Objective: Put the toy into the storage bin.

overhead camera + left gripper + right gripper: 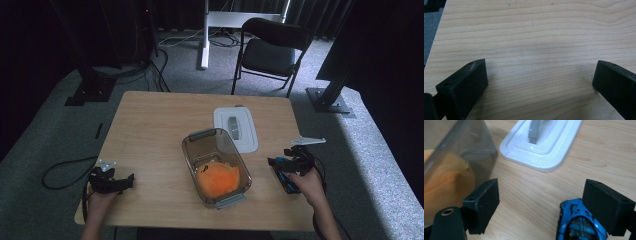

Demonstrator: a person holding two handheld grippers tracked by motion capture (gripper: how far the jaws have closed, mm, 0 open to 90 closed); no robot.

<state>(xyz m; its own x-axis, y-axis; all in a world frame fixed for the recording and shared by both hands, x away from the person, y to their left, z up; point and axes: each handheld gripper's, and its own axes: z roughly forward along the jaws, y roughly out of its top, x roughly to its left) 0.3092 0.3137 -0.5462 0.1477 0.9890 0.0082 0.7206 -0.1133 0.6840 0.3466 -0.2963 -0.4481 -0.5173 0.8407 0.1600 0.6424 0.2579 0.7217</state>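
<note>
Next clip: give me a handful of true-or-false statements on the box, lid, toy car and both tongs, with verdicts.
1. The clear box holds an orange soft toy. True.
2. The white lid sits on the box. False: it lies on the table beside it.
3. The left tongs are open over bare wood. True.
4. The right tongs are shut on the blue toy car. False: they stand open, the car by one jaw.

One wooden table [150, 130] holds one clear plastic container [216, 167], one orange soft toy [217, 178] inside that container, one white lid [235, 129] just beside it, and one blue toy car [579, 225]. One black chair [271, 50] stands beyond the table.
</note>
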